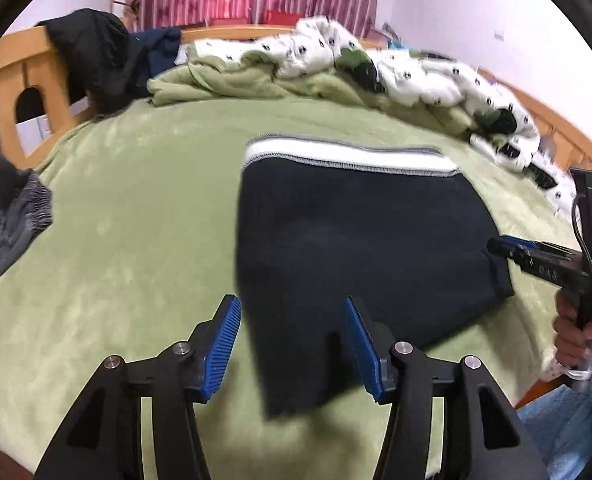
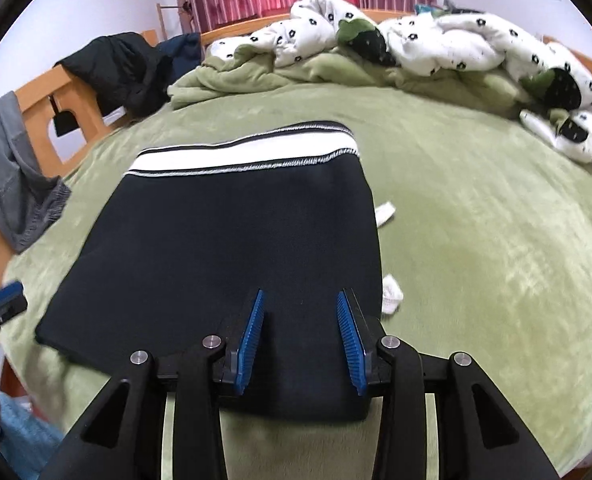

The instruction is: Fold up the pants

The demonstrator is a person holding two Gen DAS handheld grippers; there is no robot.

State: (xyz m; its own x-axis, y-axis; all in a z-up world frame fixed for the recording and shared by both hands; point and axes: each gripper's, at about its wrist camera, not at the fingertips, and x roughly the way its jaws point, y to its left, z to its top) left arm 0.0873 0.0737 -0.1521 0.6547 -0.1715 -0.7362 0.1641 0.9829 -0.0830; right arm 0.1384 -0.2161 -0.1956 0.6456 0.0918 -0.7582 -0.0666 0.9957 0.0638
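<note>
Black pants [image 1: 351, 240] with a white waistband [image 1: 347, 156] lie folded flat on the green bed. They also show in the right wrist view [image 2: 232, 248], waistband [image 2: 248, 152] at the far end. My left gripper [image 1: 292, 312] is open and empty over the pants' near left corner. My right gripper [image 2: 299, 304] is open and empty above the pants' near edge. The right gripper also shows in the left wrist view [image 1: 499, 246] at the pants' right edge. The left gripper's tip shows in the right wrist view [image 2: 4, 296] at far left.
A green blanket [image 2: 475, 240] covers the bed. A crumpled white patterned duvet [image 2: 435, 44] lies along the far side. Dark clothes [image 1: 96, 52] hang on the wooden bed frame [image 1: 20, 80]. Grey pants [image 1: 4, 220] lie at the left edge. Small white bits [image 2: 391, 294] lie beside the pants.
</note>
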